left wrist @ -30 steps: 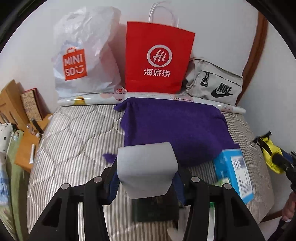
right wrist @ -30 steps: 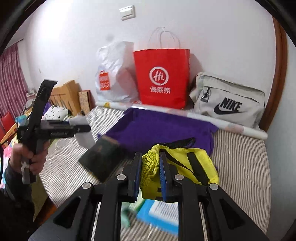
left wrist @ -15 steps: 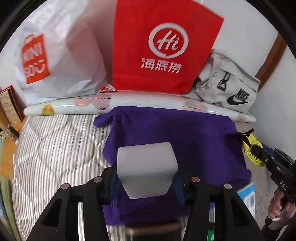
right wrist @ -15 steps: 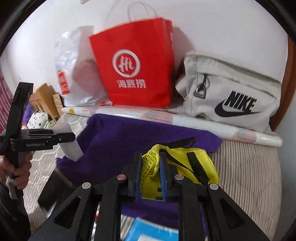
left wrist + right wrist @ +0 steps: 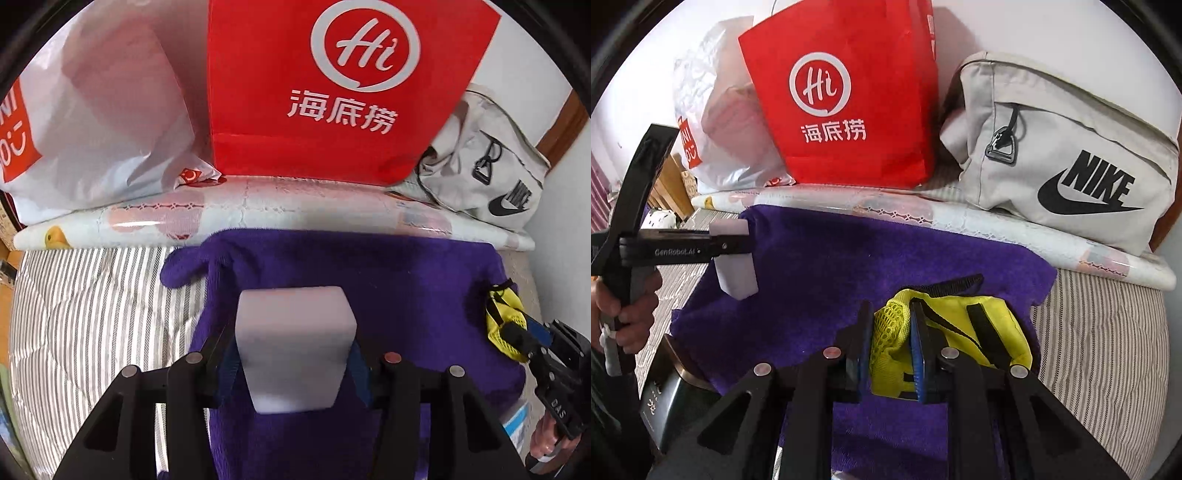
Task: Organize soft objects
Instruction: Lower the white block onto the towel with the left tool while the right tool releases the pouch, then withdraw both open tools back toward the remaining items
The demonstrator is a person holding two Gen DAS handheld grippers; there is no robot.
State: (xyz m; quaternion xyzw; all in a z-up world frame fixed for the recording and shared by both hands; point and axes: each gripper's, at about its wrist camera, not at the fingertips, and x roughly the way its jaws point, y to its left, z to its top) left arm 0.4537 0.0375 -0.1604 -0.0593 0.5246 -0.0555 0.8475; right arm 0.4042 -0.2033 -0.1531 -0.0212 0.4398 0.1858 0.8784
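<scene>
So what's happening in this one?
A person holds a gripper in each hand over a purple towel on a striped bed. The left gripper carries a white sponge, its jaws opening. The right gripper is shut on a yellow mesh bag.

red bag [image 5: 332, 92] top cropped, white bag [image 5: 92, 110] cut off
</scene>
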